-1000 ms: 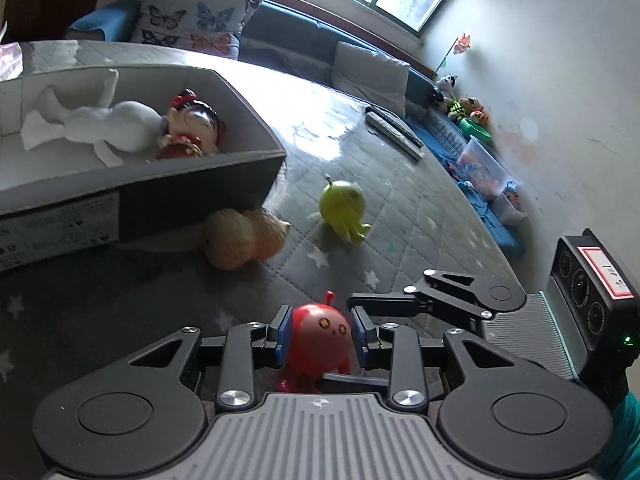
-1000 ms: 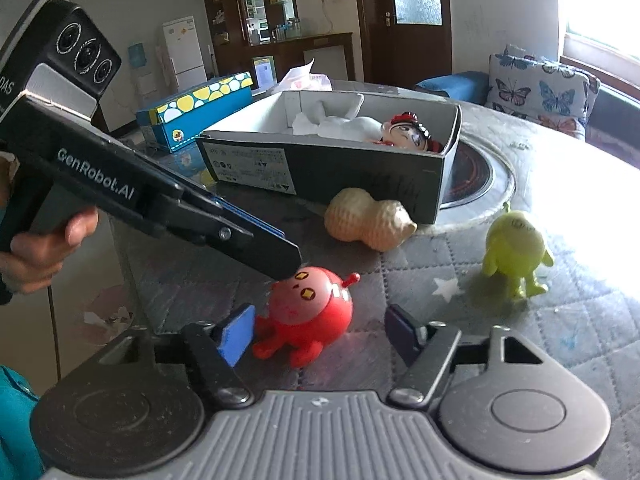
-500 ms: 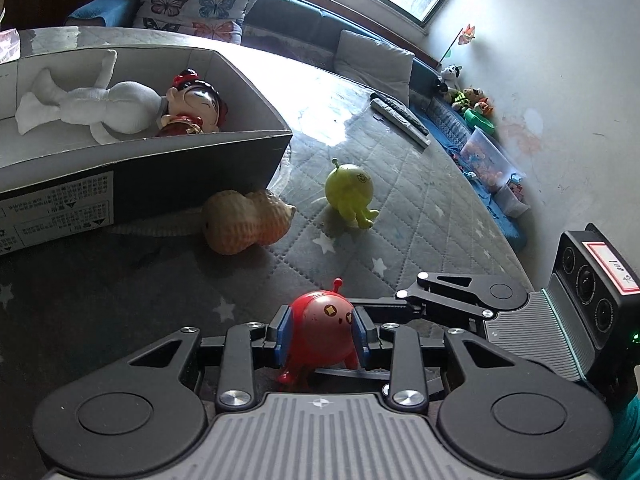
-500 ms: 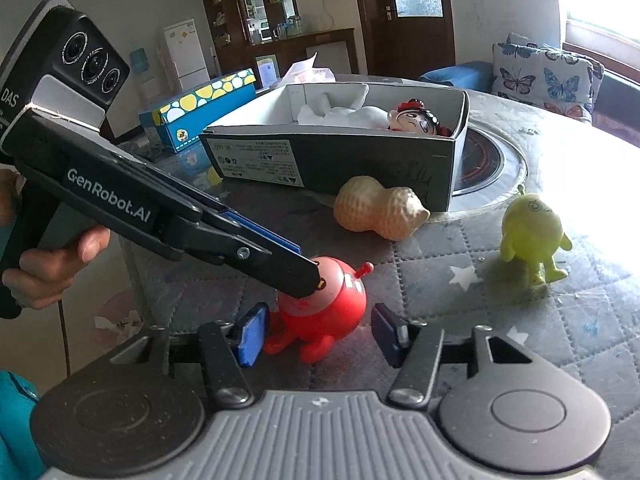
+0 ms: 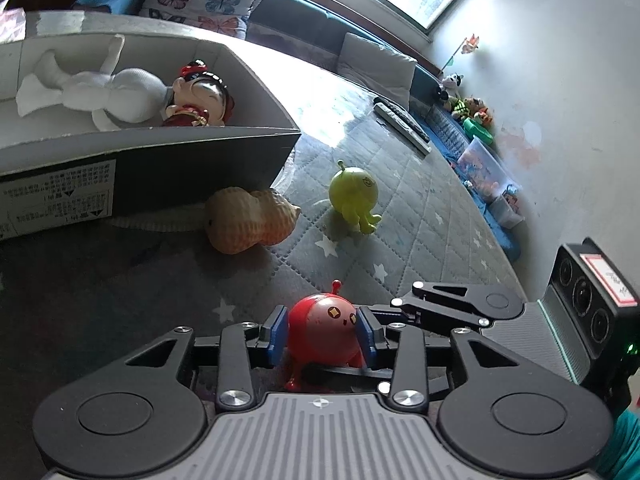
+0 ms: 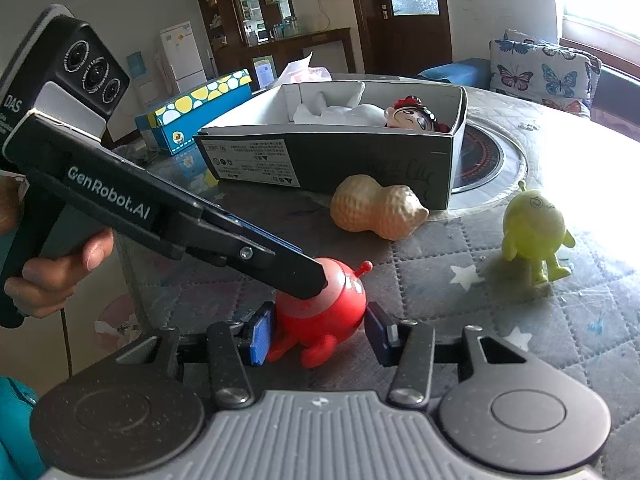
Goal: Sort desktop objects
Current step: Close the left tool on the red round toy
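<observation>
Both wrist views look low, crosswise, sharing the red toy [image 5: 323, 332] close up.

The red toy [image 5: 322, 330] shows only its upper body in the left wrist view; its feet sink behind the left hand-held gripper [image 5: 322, 334] housing. In the right wrist view that gripper's finger covers the toy's face. The box label [image 6: 250, 160] is too small to read (print blurred). The white figure [image 6: 340, 112] lies partly behind the box [image 6: 360, 160] wall.

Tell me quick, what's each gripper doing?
Left gripper: shut on the red toy.
Right gripper: open, fingers on either side of the same toy, not squeezing.
</observation>
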`<state>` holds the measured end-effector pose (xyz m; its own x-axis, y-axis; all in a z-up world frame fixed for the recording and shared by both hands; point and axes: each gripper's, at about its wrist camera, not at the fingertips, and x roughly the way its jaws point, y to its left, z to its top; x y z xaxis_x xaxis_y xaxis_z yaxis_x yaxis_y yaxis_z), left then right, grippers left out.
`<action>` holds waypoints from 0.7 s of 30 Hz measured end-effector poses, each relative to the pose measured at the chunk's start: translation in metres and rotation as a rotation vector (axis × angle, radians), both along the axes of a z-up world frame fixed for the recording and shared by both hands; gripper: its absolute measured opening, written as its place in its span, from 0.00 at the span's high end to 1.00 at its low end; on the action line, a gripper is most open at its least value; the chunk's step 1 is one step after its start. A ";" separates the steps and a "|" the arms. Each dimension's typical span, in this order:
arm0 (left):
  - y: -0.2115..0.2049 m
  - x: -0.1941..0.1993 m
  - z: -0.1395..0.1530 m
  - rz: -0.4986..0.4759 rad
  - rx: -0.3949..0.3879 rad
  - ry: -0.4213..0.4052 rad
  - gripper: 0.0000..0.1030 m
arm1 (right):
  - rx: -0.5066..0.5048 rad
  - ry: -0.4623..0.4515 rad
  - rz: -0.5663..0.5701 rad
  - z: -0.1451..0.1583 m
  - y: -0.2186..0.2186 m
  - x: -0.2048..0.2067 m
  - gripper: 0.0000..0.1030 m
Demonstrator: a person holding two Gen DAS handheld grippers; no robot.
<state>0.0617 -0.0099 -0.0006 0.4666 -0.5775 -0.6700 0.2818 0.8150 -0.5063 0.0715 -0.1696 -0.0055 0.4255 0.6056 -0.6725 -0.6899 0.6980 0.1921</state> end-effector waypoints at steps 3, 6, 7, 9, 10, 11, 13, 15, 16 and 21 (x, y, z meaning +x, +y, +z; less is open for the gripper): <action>0.006 0.004 -0.004 0.011 -0.038 0.029 0.60 | 0.002 0.000 0.002 0.000 0.000 0.001 0.53; 0.012 0.008 -0.008 0.023 -0.076 0.058 0.60 | 0.005 0.001 0.003 -0.001 0.000 0.002 0.53; 0.014 0.009 -0.009 0.026 -0.089 0.067 0.59 | 0.007 0.002 0.002 -0.001 0.000 0.002 0.53; 0.018 0.012 -0.011 0.034 -0.114 0.087 0.59 | 0.009 0.002 0.003 -0.001 0.000 0.002 0.53; 0.020 0.013 -0.013 0.038 -0.127 0.096 0.59 | 0.011 0.002 0.003 -0.001 0.000 0.003 0.53; 0.022 0.015 -0.014 0.041 -0.139 0.106 0.59 | 0.012 0.004 0.004 -0.001 0.000 0.003 0.53; 0.026 0.017 -0.017 0.049 -0.165 0.126 0.59 | 0.015 0.007 0.005 -0.002 -0.001 0.003 0.53; 0.028 0.019 -0.018 0.053 -0.180 0.137 0.59 | 0.015 0.010 0.005 -0.002 -0.001 0.003 0.53; 0.028 0.018 -0.018 0.053 -0.182 0.139 0.59 | 0.015 0.010 0.006 -0.002 -0.001 0.003 0.53; 0.025 0.015 -0.015 0.039 -0.173 0.122 0.61 | 0.001 0.000 0.013 -0.001 0.001 0.000 0.55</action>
